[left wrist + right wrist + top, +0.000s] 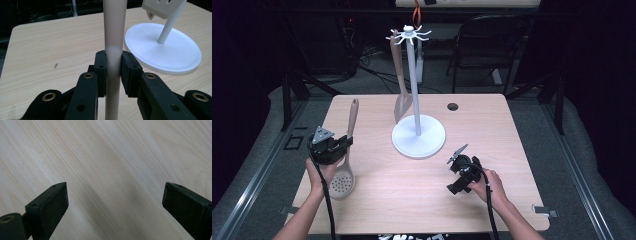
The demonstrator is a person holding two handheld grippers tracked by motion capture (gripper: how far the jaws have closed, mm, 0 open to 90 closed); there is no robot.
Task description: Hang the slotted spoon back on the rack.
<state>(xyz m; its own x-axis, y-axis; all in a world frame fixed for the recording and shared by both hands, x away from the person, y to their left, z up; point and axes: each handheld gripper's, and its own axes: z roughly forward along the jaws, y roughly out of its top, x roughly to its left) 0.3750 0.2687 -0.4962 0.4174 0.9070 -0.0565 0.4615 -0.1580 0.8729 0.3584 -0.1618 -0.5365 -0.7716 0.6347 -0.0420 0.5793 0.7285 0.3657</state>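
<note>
Left hand-held gripper [113,72] is clamped narrowly on the slotted spoon's [346,161] handle, at lower left of the high view, apparently resting on the surface [412,195]. Right hand-held gripper [115,202] is held wide open and empty. The stand [418,136] with a hung spatula [400,80] is seen centrally.

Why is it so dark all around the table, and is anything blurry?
High view: light falls on the table, while the room around stays nearly black. Left gripper view: the spoon handle looks soft so close up, though the white stand base is clearer. Right gripper view: the jaw tips look blurred, the wood grain sharper.
</note>
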